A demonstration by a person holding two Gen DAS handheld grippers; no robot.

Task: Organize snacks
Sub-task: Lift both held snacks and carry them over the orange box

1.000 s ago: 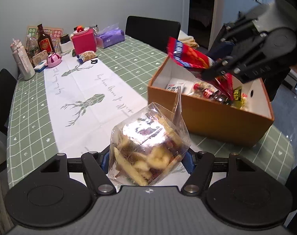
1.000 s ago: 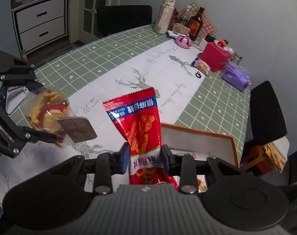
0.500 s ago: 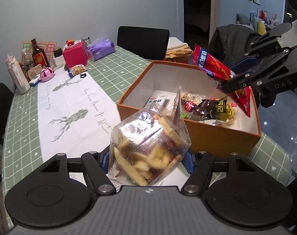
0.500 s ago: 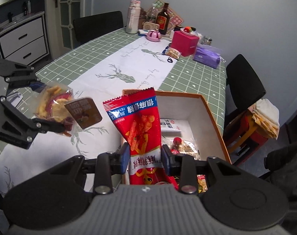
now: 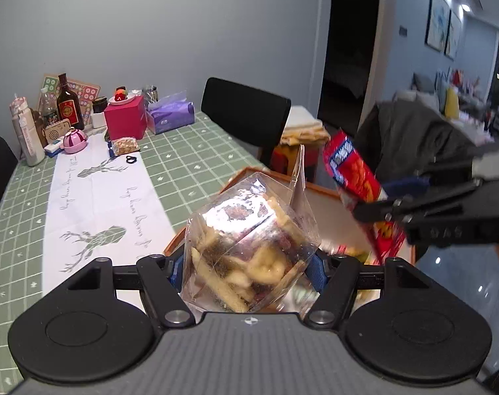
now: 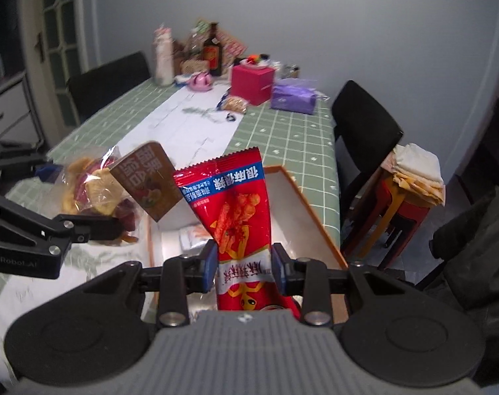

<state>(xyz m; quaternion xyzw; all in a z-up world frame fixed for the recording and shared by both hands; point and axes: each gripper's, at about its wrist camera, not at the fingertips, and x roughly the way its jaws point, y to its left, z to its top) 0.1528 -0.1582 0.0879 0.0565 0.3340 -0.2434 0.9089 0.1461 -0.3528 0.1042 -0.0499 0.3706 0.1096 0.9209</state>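
Two snacks up in the air, each pinched tight — clear bag of fruit chips (image 5: 249,247) squeezed in the left gripper (image 5: 247,268), long red snack pack (image 6: 241,220) clamped near its bottom end in the right gripper (image 6: 244,263), top end pointing up and away. Orange box (image 6: 312,217) open on the green table (image 6: 292,131), right under and just ahead of the red pack, so probably nearer for the right side — clear bag off to the left of the box's near corner, likely needing to slide sideways first.
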